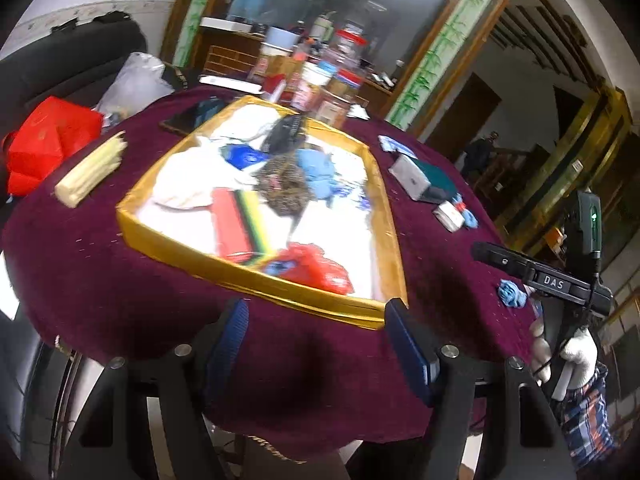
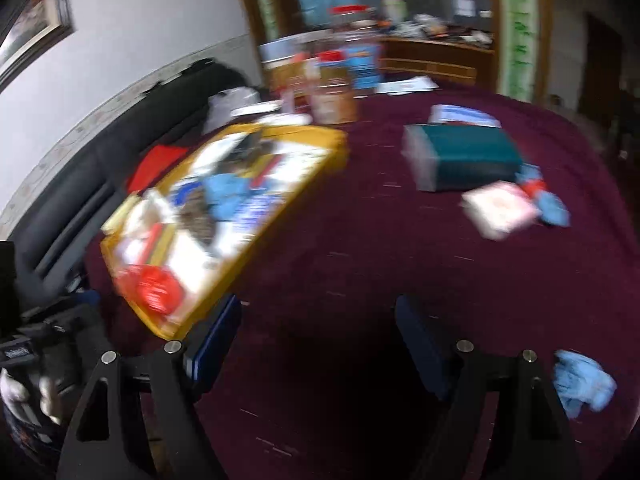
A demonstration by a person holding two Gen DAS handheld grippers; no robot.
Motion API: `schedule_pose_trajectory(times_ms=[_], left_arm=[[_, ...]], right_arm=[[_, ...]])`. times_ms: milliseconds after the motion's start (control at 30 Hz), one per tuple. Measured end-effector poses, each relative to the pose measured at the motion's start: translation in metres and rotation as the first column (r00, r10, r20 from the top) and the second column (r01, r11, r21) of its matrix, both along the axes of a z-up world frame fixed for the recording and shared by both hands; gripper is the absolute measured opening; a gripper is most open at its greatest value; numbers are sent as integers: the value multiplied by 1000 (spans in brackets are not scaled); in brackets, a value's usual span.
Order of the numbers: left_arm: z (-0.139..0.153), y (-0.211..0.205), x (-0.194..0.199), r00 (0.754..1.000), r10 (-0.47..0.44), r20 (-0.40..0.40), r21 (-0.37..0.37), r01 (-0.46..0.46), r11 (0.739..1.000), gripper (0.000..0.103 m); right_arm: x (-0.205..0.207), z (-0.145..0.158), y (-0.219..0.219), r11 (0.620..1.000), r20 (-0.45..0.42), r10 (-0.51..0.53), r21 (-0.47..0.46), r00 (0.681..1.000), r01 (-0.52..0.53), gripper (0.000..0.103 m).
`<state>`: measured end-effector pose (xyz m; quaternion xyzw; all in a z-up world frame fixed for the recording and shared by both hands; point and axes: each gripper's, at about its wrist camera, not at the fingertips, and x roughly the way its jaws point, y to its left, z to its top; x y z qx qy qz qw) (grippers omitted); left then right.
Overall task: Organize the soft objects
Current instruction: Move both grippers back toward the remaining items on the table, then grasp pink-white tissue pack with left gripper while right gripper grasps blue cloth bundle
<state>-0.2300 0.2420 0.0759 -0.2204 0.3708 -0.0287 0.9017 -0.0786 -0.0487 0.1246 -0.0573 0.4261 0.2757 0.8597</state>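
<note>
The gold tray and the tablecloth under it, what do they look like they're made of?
Tray: probably cardboard covered in shiny gold paper or foil; its flat walls and sharp folded corners catch the light. Tablecloth: soft maroon fabric, matte and fuzzy-looking, draping over the table edge; possibly velvet or knit.

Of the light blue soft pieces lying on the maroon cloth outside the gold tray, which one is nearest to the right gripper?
The crumpled light blue piece lying alone, just right of the right gripper. The other blue piece lies farther away, beside the teal box.

Two low wrist views, angled down, sharing the gold tray (image 1: 256,284).
</note>
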Motion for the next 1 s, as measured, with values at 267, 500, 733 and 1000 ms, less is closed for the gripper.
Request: schedule_pose_trajectory(times_ms=[267,500,733,1000], left_arm=[[9,-52,8,982,-185,40,-4,186,983,77],[11,-111,13,927,-370,53,39,368,929,77],[1,-142,22,889,-456,23,24,456,890,77],[-18,-156,41,867,-497,-37,1,497,868,77]], right_arm=[[28,-3,-120,962,-32,-269,39,963,270,80],[74,-7,-164,915,-73,-394,66,916,398,80],[143,-8,-152,898,-65,-440,-7,896,440,80],[228,-37,-121,899,-129,-436,-101,891,426,80]])
